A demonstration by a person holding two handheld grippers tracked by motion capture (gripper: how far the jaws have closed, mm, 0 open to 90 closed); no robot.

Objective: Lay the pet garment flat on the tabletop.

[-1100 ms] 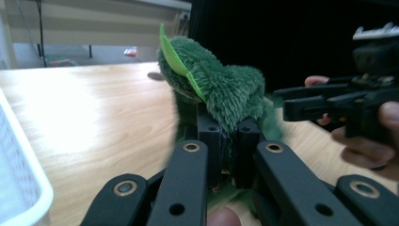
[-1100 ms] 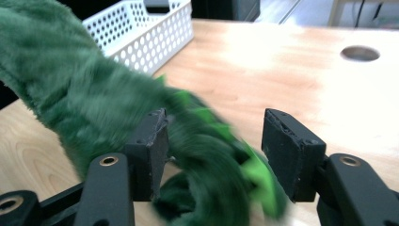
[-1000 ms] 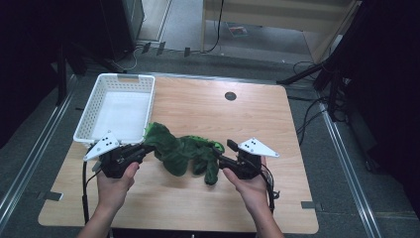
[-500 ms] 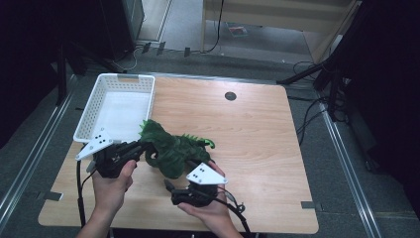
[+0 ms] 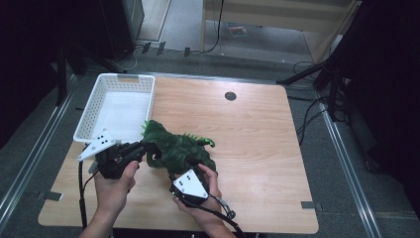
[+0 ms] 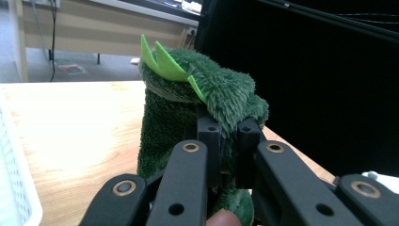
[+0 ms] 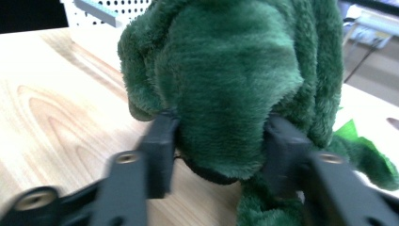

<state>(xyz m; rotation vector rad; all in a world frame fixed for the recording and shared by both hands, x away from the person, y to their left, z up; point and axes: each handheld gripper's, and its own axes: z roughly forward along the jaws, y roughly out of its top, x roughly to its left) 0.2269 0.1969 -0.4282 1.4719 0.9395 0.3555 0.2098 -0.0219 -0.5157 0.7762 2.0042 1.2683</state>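
A dark green plush dinosaur toy with light green felt spikes (image 5: pixel 176 148) lies on the light wooden tabletop (image 5: pixel 257 134), just beside the near right corner of a white perforated plastic basket (image 5: pixel 119 106). The left hand-held gripper (image 5: pixel 141 148) has its jaws nearly together, pinching a fold of the toy's fur at its left end. The right hand-held gripper (image 5: pixel 185 171) has just been closing; its jaws stand partly apart with a rounded part of the toy between them, the pads pressing into the plush.

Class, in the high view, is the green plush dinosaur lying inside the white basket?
No, the green plush dinosaur sits on the wooden table beside the white basket.
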